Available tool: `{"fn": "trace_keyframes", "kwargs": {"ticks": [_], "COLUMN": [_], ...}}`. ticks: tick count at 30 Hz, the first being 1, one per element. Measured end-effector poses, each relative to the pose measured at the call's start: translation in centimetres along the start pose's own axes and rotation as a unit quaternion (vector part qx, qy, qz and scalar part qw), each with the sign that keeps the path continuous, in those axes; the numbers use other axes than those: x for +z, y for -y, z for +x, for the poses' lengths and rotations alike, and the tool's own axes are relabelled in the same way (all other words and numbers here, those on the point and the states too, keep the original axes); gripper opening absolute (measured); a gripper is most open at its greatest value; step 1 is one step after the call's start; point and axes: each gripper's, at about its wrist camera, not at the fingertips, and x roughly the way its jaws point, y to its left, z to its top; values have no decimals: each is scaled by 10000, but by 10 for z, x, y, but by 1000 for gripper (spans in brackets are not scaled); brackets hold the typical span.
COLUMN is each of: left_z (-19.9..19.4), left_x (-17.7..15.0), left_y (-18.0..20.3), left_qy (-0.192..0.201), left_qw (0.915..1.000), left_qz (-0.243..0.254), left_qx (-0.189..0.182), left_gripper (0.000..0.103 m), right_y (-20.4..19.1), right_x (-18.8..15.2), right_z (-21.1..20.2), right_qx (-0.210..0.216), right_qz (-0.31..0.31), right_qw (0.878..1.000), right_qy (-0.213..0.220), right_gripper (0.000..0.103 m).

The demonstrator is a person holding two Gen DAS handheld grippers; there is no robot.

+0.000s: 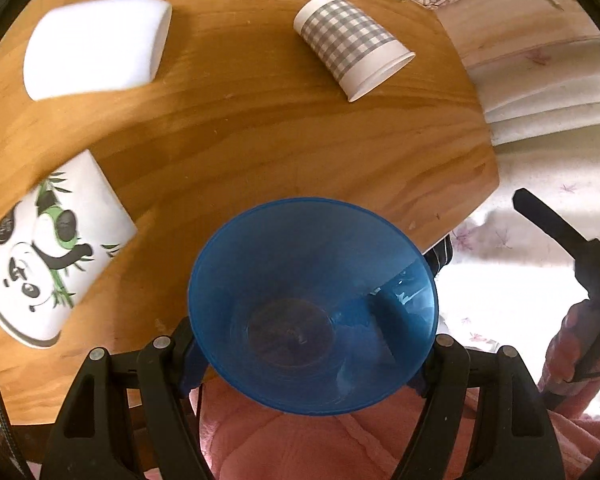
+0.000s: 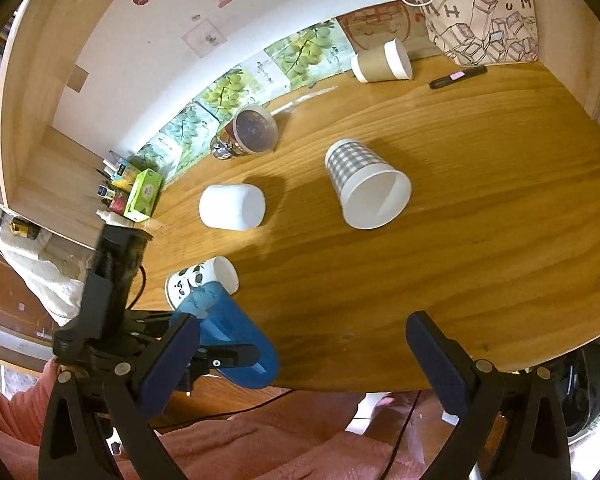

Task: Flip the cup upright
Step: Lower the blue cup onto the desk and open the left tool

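A translucent blue plastic cup (image 1: 312, 304) is held in my left gripper (image 1: 312, 364), its mouth facing the left wrist camera; the jaws press its sides near the base. In the right wrist view the same blue cup (image 2: 236, 340) is tipped on its side, held over the table's front edge by the left gripper (image 2: 204, 356). My right gripper (image 2: 312, 360) is open and empty over the front edge of the wooden table (image 2: 460, 240).
Lying on their sides on the table: a panda cup (image 1: 48, 248), a plain white cup (image 1: 96, 46), a grey checked cup (image 1: 352, 44), a brown paper cup (image 2: 382, 62), a dark printed cup (image 2: 248, 130). A black pen (image 2: 458, 77) and pouch (image 2: 480, 20) lie at the back.
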Motion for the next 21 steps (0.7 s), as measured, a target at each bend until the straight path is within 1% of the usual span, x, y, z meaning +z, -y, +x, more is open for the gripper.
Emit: {"fn": "trace_keyframes", "kwargs": {"ticks": [4,8,16,21], "left_z": [7,8,13,11], "left_x": [5,11,24,31], "left_y": [2,1,-5,-6], "left_qy": [86,219,415,713], "left_qw": [9999,9995,9981,9952], "left_qz": [-80,-138,-281,-245], "left_qx": [56,187,361,625], "left_gripper": [79,79,78,78], "right_y": [5,4,1,3], "right_x": [3,7,10,11], "right_z": [-2,-1,8,12], "right_qx": [8,47,151,182], "right_qz": [-117,-269,-512,-498], "right_qw": [9999,9996,9984,9981], "right_qy": [2,-27,-210,-304], "right_gripper": [103,103,103,103]}}
